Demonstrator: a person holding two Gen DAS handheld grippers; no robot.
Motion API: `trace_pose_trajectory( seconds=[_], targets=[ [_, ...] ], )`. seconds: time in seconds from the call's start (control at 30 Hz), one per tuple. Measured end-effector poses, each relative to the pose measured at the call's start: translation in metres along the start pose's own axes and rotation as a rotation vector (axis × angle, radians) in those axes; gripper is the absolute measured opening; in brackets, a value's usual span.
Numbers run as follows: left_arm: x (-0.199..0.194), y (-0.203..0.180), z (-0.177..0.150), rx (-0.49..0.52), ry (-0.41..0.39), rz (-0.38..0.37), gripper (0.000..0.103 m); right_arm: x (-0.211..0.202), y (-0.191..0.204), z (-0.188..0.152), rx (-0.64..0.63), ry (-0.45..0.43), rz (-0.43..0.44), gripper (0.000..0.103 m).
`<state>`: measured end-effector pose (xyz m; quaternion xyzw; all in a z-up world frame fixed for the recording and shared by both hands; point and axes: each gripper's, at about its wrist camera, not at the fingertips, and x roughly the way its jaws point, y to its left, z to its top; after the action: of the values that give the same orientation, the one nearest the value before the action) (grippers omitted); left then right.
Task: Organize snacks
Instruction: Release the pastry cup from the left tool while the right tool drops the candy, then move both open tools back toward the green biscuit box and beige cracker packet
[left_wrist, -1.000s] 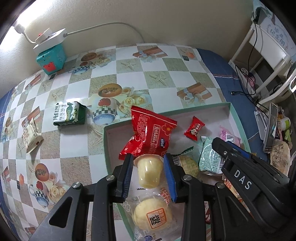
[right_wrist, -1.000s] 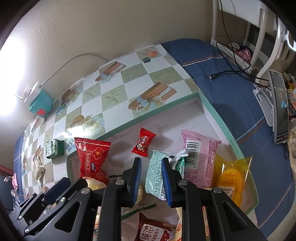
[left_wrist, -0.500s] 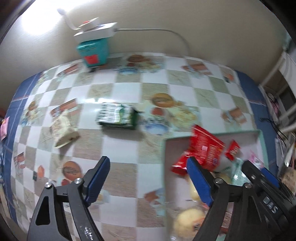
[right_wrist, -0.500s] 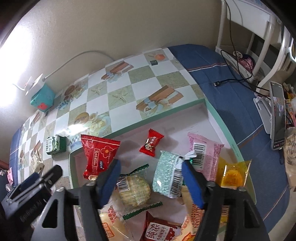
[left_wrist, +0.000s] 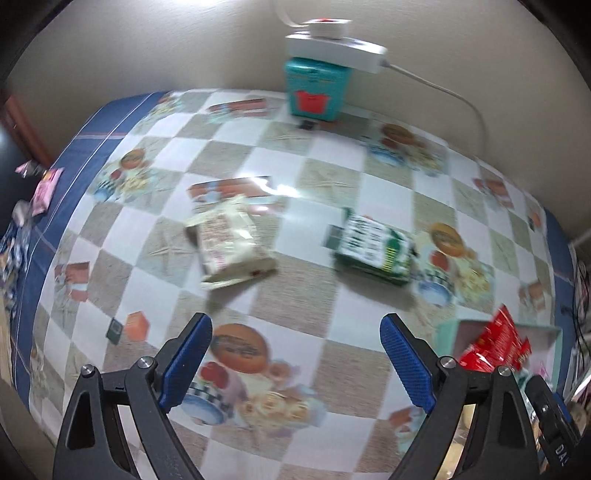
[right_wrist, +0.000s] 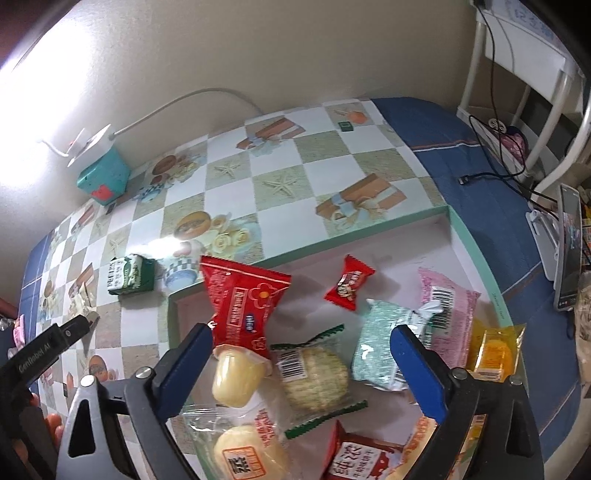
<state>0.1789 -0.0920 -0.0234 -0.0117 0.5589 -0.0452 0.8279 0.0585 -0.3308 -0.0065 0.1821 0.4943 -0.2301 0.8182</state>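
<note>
Now the left gripper (left_wrist: 295, 363) hangs over the checkered tablecloth (left_wrist: 295, 295) with nothing between its blue pads; its jaws have just been opening and stand wide apart, released. Ahead of it, to the left, a cream snack packet (left_wrist: 231, 242) lies flat on the cloth, and to its right, well apart, lies a green and white packet (left_wrist: 375, 249). Against the wall behind them stands a teal box (left_wrist: 317, 90) with a white power strip (left_wrist: 334, 46) on top. At the right edge of this view a corner of the green-rimmed tray (left_wrist: 447, 334) shows, with a red packet (left_wrist: 495, 347) sticking out of it.

In the right wrist view, the left gripper appears at the far left as a black arm over the cloth, with fingertips (right_wrist: 51, 424) of the person's hand below it. The green and white packet sits just outside the tray's left corner. The right gripper (right_wrist: 301, 363) hovers over the tray, its jaws also just opened wide and gripping nothing. Between its pads, lying in the tray, are a yellow jelly cup (right_wrist: 234, 380) and a round rice cracker in a clear wrapper (right_wrist: 314, 376). The large red packet rests above the cup, touching it. Further right lie a small red candy (right_wrist: 349, 286), a pale green packet (right_wrist: 384, 349), a pink packet (right_wrist: 448, 314) and a yellow packet (right_wrist: 495, 350) by the tray's right rim.
</note>
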Motion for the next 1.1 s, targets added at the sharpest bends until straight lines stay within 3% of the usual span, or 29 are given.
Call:
trace_pose_trajectory(
  seconds=[0.33, 1.1],
  targets=[
    [0.004, 0.051, 0.011, -0.108, 0.002, 0.028, 0.096, 0.001, 0.032, -0.004, -0.049, -0.002, 0.018, 0.103],
    [0.005, 0.140, 0.024, -0.234, 0.005, 0.037, 0.096, 0.004, 0.120, -0.020, -0.173, -0.003, 0.063, 0.103]
  ],
)
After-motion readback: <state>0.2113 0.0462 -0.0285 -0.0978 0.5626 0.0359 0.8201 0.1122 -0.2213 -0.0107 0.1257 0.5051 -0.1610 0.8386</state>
